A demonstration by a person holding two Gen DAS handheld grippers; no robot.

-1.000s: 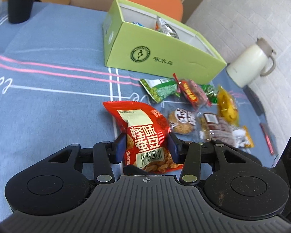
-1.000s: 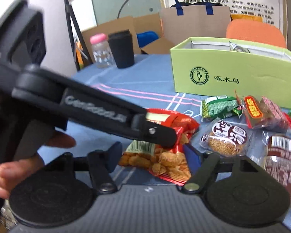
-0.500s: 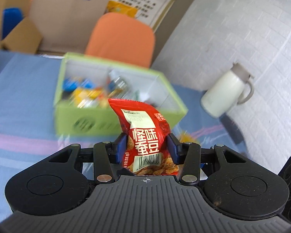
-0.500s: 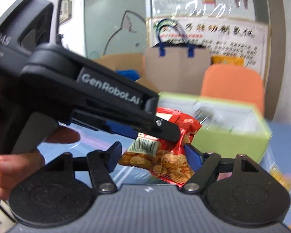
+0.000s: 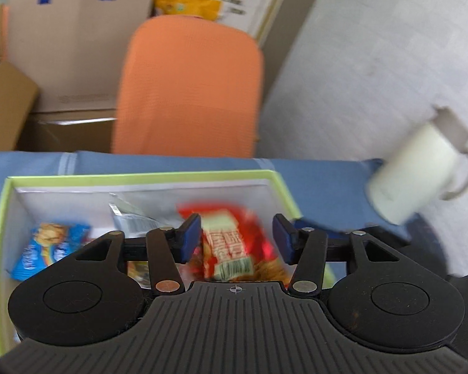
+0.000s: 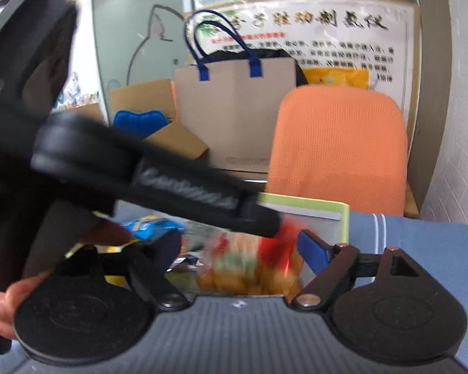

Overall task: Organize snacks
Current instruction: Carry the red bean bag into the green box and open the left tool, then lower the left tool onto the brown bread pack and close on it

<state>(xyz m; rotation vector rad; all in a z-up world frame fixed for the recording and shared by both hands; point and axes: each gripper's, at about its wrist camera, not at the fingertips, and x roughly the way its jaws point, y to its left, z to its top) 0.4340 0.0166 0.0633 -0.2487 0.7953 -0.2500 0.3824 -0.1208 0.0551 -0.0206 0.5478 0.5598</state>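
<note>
One red snack bag (image 5: 234, 246) drops, blurred, into the green box (image 5: 284, 184) near the desk's far edge. Both the left tool (image 5: 235, 238) and right tool (image 6: 238, 249) have just been opening, pads clear of it. Next: withdraw and fetch another snack.

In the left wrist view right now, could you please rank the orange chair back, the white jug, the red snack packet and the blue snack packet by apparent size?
1. orange chair back
2. white jug, blurred
3. red snack packet, blurred and partly hidden
4. blue snack packet, partly hidden

The chair stands farther away, so its true lead is surer still.
</note>
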